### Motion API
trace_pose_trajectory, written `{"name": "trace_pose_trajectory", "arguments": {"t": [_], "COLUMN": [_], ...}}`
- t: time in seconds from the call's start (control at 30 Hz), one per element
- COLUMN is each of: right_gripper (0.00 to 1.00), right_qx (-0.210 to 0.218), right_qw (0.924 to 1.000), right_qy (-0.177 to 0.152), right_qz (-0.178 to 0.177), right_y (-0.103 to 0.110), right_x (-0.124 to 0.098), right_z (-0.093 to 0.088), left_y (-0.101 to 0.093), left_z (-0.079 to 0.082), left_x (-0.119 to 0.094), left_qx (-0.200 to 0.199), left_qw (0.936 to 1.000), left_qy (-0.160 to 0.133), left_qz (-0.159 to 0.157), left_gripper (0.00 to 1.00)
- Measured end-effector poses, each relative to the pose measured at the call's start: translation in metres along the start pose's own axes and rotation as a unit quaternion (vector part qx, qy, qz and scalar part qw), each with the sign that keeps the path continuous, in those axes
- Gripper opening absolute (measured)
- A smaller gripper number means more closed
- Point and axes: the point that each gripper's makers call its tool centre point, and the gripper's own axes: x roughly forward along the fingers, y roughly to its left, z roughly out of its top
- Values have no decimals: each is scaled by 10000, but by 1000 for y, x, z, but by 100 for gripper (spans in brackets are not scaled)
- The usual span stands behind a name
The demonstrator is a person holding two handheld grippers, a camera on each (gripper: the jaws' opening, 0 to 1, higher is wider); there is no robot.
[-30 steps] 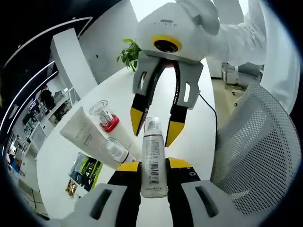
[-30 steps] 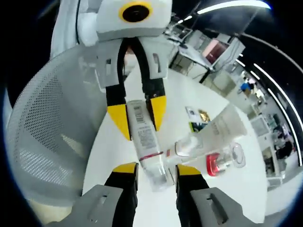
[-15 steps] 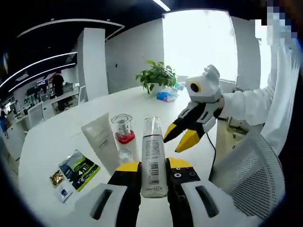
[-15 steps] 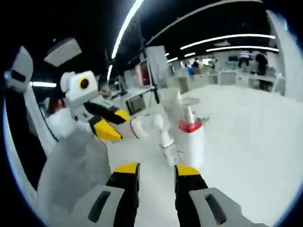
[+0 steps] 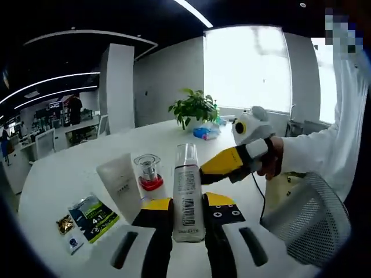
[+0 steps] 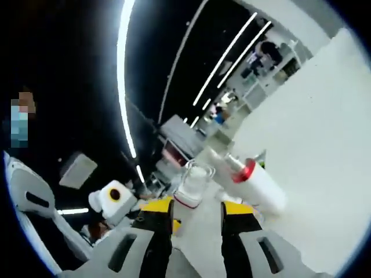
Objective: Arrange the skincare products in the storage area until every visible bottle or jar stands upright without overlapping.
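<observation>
A slim clear plastic bottle with a white barcode label (image 5: 187, 197) stands upright between the yellow-tipped jaws of the left gripper (image 5: 186, 204), which are clamped on its lower body; its transparent cap rises above the jaw tips. The bottle's wall is smooth and cylindrical, and the label carries fine print above the barcode.

On the round white table (image 5: 69, 174), just left of and beyond the held bottle, a white squeeze tube with grey lettering (image 5: 122, 184) stands on its cap, its flat crimped end up. Just right of it stands a small clear glass bottle with a red base (image 5: 149, 172), faceted and glossy. Nearer and further left, a flat green-and-black printed sachet (image 5: 91, 211) lies on the table with two smaller packets beside it. A green potted plant (image 5: 196, 108) and a blue pack sit at the table's far edge.

The right gripper (image 5: 223, 167) comes in from the right in the left gripper view, held by a white-sleeved hand (image 5: 272, 165), its yellow jaw tips close beside the held bottle's upper part; I cannot tell whether they touch it. In the right gripper view its jaws stand apart, with the clear cap and red band of a bottle (image 6: 193, 184) just beyond the tips and the white tube with a red collar (image 6: 259, 185) to the right. A grey mesh chair back (image 5: 304, 214) sits near right.
</observation>
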Motion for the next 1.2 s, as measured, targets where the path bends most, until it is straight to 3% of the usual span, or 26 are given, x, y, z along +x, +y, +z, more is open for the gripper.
{"name": "trace_pose_trajectory", "arguments": {"t": [0.17, 0.33, 0.47, 0.5, 0.6, 0.63, 0.73, 0.87, 1.03, 1.13, 1.2], "right_gripper": [29, 21, 17, 15, 13, 13, 13, 13, 13, 13, 13], "right_qx": [244, 796, 1003, 1024, 983, 839, 675, 360, -503, -1185, -1811], "right_qw": [9997, 9968, 9945, 9941, 9936, 9938, 9936, 9953, 9947, 9910, 9816], "right_qy": [-32, -55, 5, -16, -106, -188, -259, -54, 241, 297, 567], "right_qz": [-76, -48, -301, -346, -549, -709, -869, -902, -869, -540, -226], "right_y": [0, 5, -3, -4, -7, -12, -16, -13, -2, 8, 16], "right_x": [9, 13, 12, 12, 12, 11, 8, 8, 11, 12, 9], "right_z": [-5, -7, -9, -9, -7, -4, 2, -3, -10, -3, 0], "left_y": [-5, -8, -6, -4, -8, -8, -9, -7, -3, -13, -30], "left_z": [1, -1, -2, -1, -2, -9, -23, -22, -20, -16, -16], "left_x": [2, 4, 2, 2, 5, 6, 9, 12, 15, 16, 14], "left_qx": [257, 535, 728, 1031, 987, 1276, 1604, 1410, 1519, 1445, 1012], "left_qw": [9997, 9985, 9973, 9946, 9949, 9910, 9836, 9865, 9846, 9871, 9900], "left_qy": [-20, 62, 47, 25, 143, 375, 792, 768, 810, 680, 678], "left_qz": [4, 47, 56, 108, 122, 144, 217, 314, 323, -51, -708], "left_gripper": [16, 16, 16, 16, 18, 25, 46, 30, 29, 27, 29]}}
